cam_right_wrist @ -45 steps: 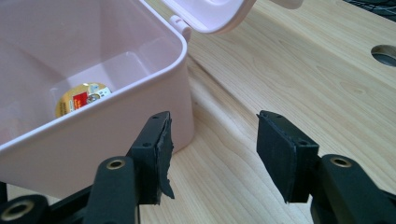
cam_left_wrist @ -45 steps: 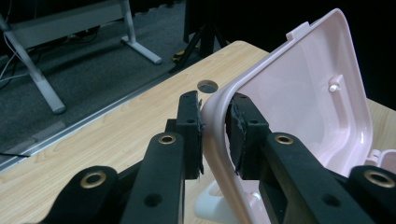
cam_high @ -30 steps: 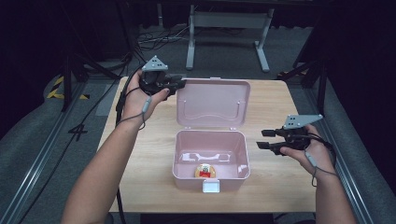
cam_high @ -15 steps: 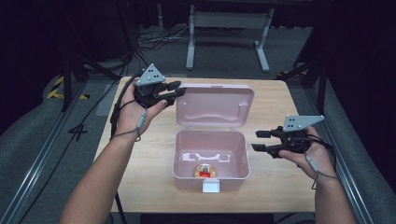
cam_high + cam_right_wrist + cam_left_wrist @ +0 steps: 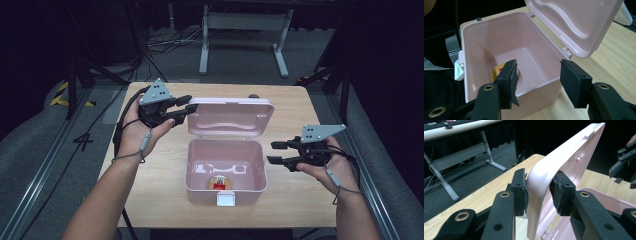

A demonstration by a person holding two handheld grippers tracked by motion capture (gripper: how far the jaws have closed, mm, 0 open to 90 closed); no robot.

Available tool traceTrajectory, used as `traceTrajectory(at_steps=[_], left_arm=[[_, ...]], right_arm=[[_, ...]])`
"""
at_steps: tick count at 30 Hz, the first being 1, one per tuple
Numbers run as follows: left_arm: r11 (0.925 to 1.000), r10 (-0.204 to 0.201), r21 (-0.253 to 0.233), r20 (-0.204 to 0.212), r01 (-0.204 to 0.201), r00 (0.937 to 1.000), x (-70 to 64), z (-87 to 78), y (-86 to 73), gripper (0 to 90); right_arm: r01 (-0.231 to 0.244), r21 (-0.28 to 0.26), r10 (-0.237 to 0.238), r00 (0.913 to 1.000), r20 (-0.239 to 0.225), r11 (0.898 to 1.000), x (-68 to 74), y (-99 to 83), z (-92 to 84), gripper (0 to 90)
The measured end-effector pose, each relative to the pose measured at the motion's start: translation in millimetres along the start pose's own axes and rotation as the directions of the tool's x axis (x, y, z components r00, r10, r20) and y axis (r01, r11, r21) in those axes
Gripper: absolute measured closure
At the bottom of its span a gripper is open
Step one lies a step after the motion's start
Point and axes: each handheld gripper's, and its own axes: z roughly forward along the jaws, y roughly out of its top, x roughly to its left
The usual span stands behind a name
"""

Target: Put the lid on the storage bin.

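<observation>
A pink plastic box (image 5: 200, 192) stands open mid-table, its lid (image 5: 230, 117) tilted back. A small yellow and red item (image 5: 218, 182) lies on its floor. My left gripper (image 5: 189, 103) is at the lid's left corner. In the left gripper view the lid's edge (image 5: 564, 157) passes between the jaws of the left gripper (image 5: 539, 192), which have just been opening; the pads stand slightly off it. My right gripper (image 5: 272, 152) hovers open just right of the box with nothing between its jaws. In its own view, the right gripper (image 5: 539, 75) faces the box wall (image 5: 499, 42) and the item (image 5: 497, 70).
The wooden table (image 5: 150, 165) has bare room left and right of the box. A white latch (image 5: 225, 200) sits on the box's front. Beyond the table are a dark floor, cables and a white desk frame (image 5: 240, 30).
My left gripper has slid along the lid's left corner toward the box and its jaws have widened. The right gripper has risen slightly. The lid stays tilted back.
</observation>
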Motion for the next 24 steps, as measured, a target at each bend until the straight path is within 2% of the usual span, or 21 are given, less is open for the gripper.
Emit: traceTrajectory(at_steps=[7, 9, 12, 13, 15, 20, 24], left_arm=[[1.0000, 0.007, -0.005, 0.010, -0.007, 0.9999, -8.4, -6.9, -4.7, 64.5], [0.9999, -0.005, -0.010, 0.014, 0.005, 0.9999, -9.2, -8.8, -7.6, 63.9], [0.9981, -0.053, -0.030, 0.018, 0.053, 0.9984, -10.5, -11.7, -13.2, 63.7], [0.9981, -0.053, -0.030, 0.018, 0.053, 0.9984, -10.5, -11.7, -13.2, 64.2], [0.9940, -0.095, -0.053, 0.020, 0.096, 0.9953, -11.7, -14.3, -18.7, 65.4], [0.9894, -0.120, -0.079, 0.025, 0.122, 0.9924, -13.4, -16.6, -24.7, 67.9], [0.9900, -0.114, -0.081, 0.023, 0.116, 0.9932, -15.3, -16.9, -25.7, 68.5]], right_arm=[[-0.011, -0.005, 0.011, 0.9999, -0.009, 1.000, 2.6, 1.6, -1.1, 49.6], [-0.007, -0.003, 0.007, 0.9999, -0.011, 1.000, 3.4, 2.2, -0.6, 49.7], [-0.004, -0.001, 0.004, 0.9999, -0.015, 1.000, 5.3, 3.5, -0.1, 49.7], [-0.003, -0.002, 0.003, 0.9999, -0.015, 1.000, 5.7, 3.7, 0.0, 49.8], [-0.004, 0.001, 0.004, 0.9999, -0.014, 1.000, 6.4, 4.0, 0.1, 49.9], [-0.003, 0.001, 0.003, 0.9999, -0.013, 1.000, 8.6, 5.6, -0.2, 50.4], [0.001, 0.002, -0.001, 0.9998, -0.019, 1.000, 11.0, 7.1, 1.3, 50.5]])
